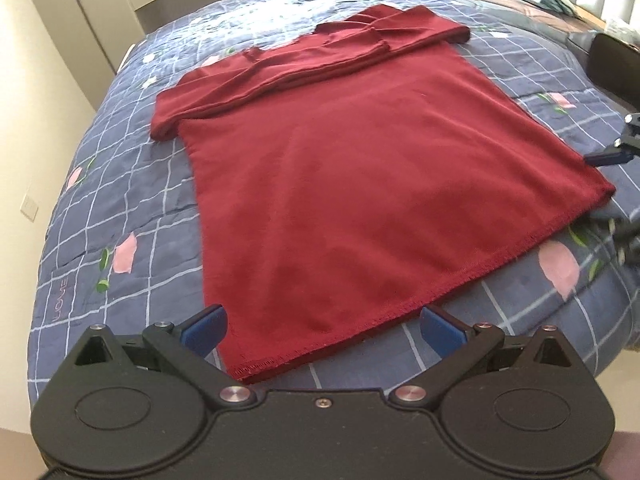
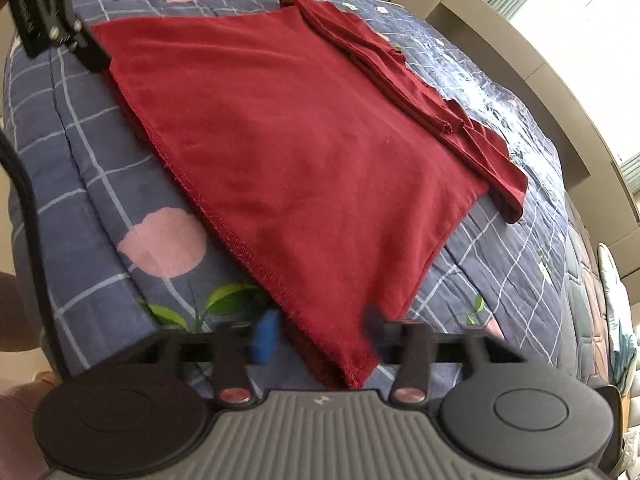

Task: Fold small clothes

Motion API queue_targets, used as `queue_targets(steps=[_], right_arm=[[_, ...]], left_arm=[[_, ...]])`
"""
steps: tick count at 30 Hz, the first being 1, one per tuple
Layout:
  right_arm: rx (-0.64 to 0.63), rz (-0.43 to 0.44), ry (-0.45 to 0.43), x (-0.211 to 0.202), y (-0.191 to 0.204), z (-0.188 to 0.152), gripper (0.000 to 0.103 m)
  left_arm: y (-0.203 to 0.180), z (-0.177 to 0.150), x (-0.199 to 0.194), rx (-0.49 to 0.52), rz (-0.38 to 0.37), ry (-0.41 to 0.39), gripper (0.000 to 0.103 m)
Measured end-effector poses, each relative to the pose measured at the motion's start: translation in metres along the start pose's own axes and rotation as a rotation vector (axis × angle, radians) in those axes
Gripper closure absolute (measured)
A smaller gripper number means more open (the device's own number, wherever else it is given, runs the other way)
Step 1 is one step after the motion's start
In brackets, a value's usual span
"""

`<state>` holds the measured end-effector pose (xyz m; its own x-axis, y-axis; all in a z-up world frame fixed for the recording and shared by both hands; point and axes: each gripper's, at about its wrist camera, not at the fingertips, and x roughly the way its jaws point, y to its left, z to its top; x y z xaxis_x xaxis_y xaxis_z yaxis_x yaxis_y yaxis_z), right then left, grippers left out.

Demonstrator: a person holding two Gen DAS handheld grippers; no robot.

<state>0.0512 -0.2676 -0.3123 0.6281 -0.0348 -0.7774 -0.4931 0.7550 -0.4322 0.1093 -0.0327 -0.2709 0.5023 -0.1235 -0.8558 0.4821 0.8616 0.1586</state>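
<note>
A dark red shirt point(image 1: 360, 184) lies flat on the bed, hem toward me, its sleeves folded in across the far end. My left gripper point(image 1: 322, 328) stands wide open over the near left hem corner, one blue pad on each side of the cloth. In the right wrist view the same gripper point(image 2: 107, 26) shows at the top left. My right gripper point(image 2: 320, 334) straddles the other hem corner of the shirt point(image 2: 304, 152). Its blurred pads stand partly apart, and the left pad is clear of the hem. In the left wrist view it point(image 1: 614, 196) sits at the right edge.
The bed carries a blue checked quilt point(image 1: 120, 184) with pink flowers. Pale cupboards and a wall rise beyond it. Pillows point(image 2: 616, 292) lie at the right side. A person's arm shows at the left edge of the right wrist view.
</note>
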Motion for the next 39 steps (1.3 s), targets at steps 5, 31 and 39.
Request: queue_targets(steps=[5,31,39], right_arm=[[0.104,0.079,-0.032,-0.013,-0.021,0.013,0.091],[0.447,0.268,-0.062,-0.03,-0.102,0.042,0.094],[0.396,0.245,-0.065,-0.035,-0.09,0.041,0.094]], left_arm=[[-0.01,-0.004,-0.001,0.059,0.034,-0.04,0.001],[-0.027,0.001,0.03,0.232,0.131,-0.047,0.026],[-0.014,-0.009,0.025,0.152,0.096,-0.034,0.091]])
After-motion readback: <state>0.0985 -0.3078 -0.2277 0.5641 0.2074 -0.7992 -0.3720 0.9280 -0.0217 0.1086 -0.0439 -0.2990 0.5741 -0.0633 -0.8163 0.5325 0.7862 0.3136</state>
